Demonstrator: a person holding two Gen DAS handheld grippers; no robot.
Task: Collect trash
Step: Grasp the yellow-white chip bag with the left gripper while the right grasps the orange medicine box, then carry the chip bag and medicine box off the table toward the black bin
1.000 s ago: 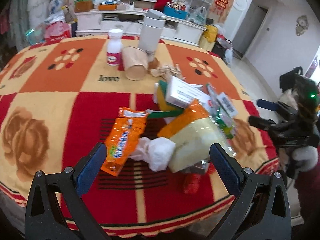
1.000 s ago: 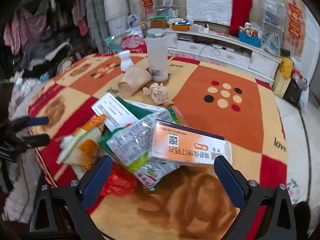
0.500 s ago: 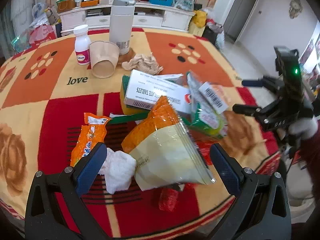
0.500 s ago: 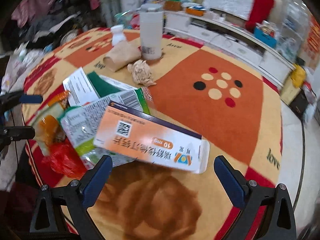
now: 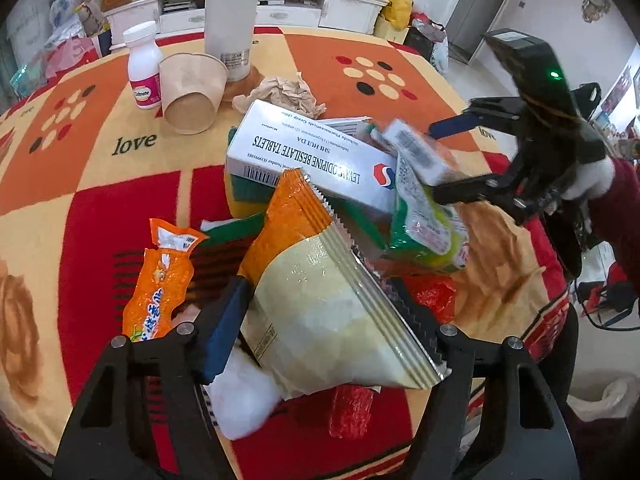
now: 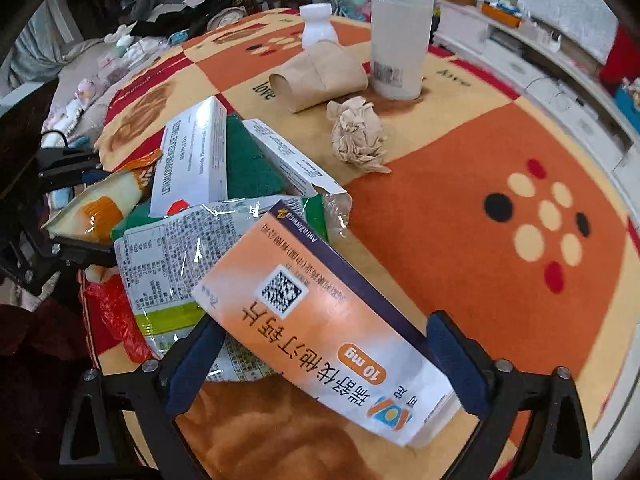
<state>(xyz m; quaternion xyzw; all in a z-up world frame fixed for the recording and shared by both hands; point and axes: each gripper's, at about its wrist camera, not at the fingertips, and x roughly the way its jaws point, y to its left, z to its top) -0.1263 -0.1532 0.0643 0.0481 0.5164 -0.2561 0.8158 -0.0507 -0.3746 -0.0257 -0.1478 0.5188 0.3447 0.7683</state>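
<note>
A heap of trash lies on the patterned tablecloth [image 5: 100, 184]. My left gripper [image 5: 320, 316] is shut on a cream and orange snack bag [image 5: 320, 304], its jaws pressing both sides. My right gripper [image 6: 332, 356] is shut on an orange and white medicine box [image 6: 320, 320]; it shows from the left wrist view [image 5: 452, 160] too. In the heap are a white tablet box [image 5: 308, 156], a green wrapper [image 5: 424, 224], an orange sachet [image 5: 160, 280], a white tissue [image 5: 240, 404], red plastic [image 5: 432, 292] and crumpled brown paper [image 6: 358, 134].
A tipped paper cup [image 5: 192, 92], a white pill bottle [image 5: 144, 66] and a tall white flask [image 5: 232, 20] stand at the far side. A white cabinet [image 5: 280, 4] with clutter is behind the table. The table's front edge is just below my grippers.
Both grippers moved in and closed: the left onto the snack bag, the right onto the medicine box. Both views are closer to the heap.
</note>
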